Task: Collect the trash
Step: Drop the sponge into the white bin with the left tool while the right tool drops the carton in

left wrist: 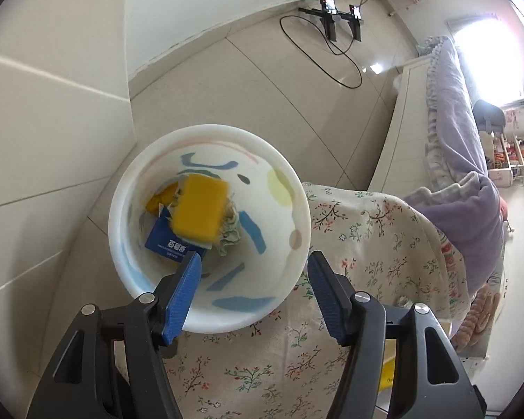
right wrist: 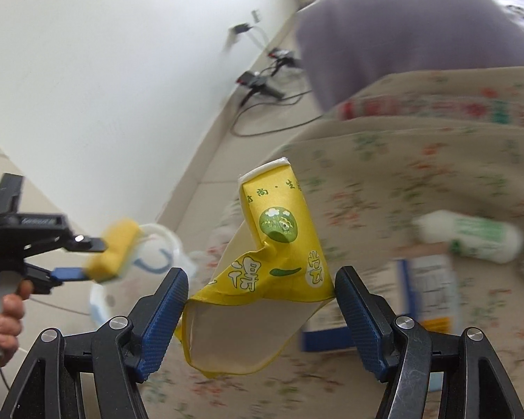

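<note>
Left wrist view: released fingers of the left gripper (left wrist: pixel 255 262) hang over a white bin (left wrist: pixel 209 129) beside the floral cloth (left wrist: pixel 366 237).
Inside the bin lie a yellow sponge (left wrist: pixel 201 207) and a blue carton (left wrist: pixel 164 241); the right gripper (right wrist: pixel 262 273) grasps a crumpled yellow carton (right wrist: pixel 279 244) above the cloth.

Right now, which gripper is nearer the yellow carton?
Right. The right gripper holds the yellow carton between its pads. The left gripper hangs open over the white bin, well apart from the carton.
</note>
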Demonstrator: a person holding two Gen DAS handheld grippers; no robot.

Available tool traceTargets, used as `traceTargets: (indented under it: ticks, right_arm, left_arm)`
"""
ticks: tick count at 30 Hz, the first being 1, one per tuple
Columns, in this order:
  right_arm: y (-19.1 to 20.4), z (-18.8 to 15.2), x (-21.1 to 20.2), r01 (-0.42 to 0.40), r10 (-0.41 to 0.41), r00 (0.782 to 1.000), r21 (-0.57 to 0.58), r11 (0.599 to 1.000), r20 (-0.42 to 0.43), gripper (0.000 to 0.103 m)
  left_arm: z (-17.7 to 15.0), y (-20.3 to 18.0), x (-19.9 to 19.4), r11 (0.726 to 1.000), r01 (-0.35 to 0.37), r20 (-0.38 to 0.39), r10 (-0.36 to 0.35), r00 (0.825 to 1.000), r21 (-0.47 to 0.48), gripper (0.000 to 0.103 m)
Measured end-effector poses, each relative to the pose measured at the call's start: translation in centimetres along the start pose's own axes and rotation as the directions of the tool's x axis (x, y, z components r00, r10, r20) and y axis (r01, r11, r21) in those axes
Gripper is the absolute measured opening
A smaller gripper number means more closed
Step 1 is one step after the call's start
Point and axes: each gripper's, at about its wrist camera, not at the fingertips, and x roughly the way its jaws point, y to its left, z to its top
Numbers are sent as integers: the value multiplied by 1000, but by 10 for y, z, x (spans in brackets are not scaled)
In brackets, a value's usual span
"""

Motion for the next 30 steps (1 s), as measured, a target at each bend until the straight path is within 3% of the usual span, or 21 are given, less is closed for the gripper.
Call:
traceTargets:
  ticks: [9,15,21,26,30]
  right_arm:
    - [58,9,51,-64,64,998,-17,998,-16,75]
    - [111,18,103,-98,96,995,-61,993,-35,75]
    - [147,18,162,-138,119,984,-145,980,-131,80]
    - [132,10,165,-126,107,981,-110,986,-160,80]
    - [108,17,135,-105,90,987,-108,989,-135,80]
  left_arm:
    - [-2,-10,-36,997,7,88,-14,996,74,66]
    - [2,4,-54,998,52,122,-55,991,29,66]
    - [3,6,-61,998,57,133,-61,989,39,66]
    - [-2,-7,-58,995,53,122,-63,991,81,66]
    - [-13,-30,-50,988,51,100,-66,993,147,66]
